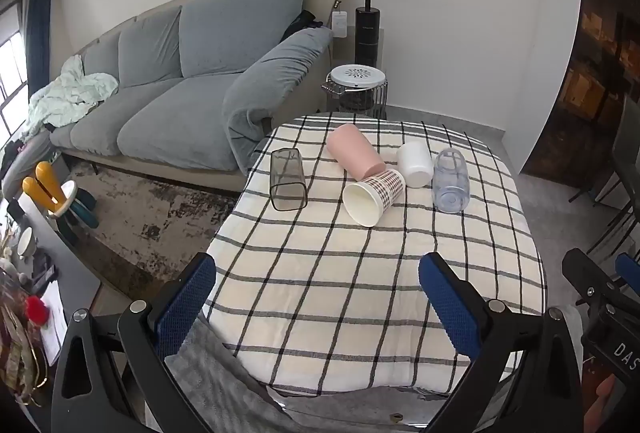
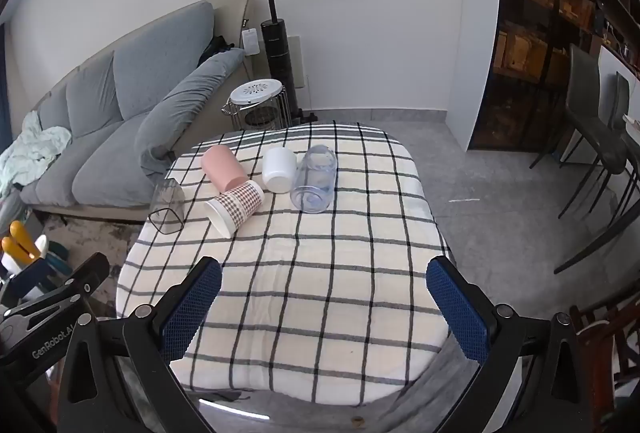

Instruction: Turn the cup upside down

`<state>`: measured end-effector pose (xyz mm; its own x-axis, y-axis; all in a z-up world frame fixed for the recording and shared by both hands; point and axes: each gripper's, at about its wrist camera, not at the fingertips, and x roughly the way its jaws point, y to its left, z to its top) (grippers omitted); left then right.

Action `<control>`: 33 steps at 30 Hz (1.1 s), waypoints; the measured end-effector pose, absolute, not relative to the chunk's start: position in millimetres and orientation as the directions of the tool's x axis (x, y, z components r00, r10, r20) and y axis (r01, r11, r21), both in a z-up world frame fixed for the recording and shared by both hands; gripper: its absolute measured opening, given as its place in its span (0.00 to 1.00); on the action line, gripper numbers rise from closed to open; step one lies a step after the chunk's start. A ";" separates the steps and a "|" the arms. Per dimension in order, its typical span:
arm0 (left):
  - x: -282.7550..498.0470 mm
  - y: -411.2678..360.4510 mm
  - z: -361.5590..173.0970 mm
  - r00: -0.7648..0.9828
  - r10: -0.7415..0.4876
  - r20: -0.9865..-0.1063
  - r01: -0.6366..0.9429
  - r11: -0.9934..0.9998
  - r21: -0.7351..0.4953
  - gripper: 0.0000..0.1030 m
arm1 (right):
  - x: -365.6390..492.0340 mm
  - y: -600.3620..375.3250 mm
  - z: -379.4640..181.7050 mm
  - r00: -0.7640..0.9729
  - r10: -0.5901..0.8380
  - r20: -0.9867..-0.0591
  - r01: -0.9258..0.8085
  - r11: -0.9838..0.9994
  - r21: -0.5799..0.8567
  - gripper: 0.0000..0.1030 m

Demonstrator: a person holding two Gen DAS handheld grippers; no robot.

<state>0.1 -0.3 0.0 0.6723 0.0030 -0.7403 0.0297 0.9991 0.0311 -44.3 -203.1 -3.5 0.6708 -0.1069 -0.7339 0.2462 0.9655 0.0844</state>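
Several cups lie on their sides on the checked tablecloth (image 1: 360, 293) at the table's far end. A smoky clear square cup (image 1: 287, 179) (image 2: 167, 209) is at the left. A pink cup (image 1: 354, 151) (image 2: 224, 167) lies against a checked paper cup (image 1: 374, 195) (image 2: 236, 207) whose mouth faces me. A white cup (image 1: 416, 163) (image 2: 279, 169) and a clear bluish cup (image 1: 451, 179) (image 2: 315, 183) are at the right. My left gripper (image 1: 318, 281) and right gripper (image 2: 324, 285) are open and empty, over the near half of the table, well short of the cups.
A grey sofa (image 1: 192, 73) stands left of the table. A wire basket with a white lid (image 1: 356, 89) and a black upright vacuum (image 1: 367, 17) are behind it. Dark chairs (image 2: 600, 137) stand at the right. The other gripper shows at the edge of each view (image 1: 600, 293) (image 2: 52, 305).
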 end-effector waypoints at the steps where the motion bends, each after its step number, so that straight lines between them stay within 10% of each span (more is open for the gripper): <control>1: 0.3 -0.7 -0.2 0.671 -0.002 -0.741 0.034 0.999 0.029 1.00 | -44.4 -203.3 -3.4 0.671 -0.106 -0.733 0.247 0.965 0.086 1.00; 33: -2.5 5.5 5.8 0.684 0.001 -0.730 0.032 0.999 0.031 1.00 | -45.0 -205.1 -1.2 0.672 -0.107 -0.733 0.248 0.965 0.087 1.00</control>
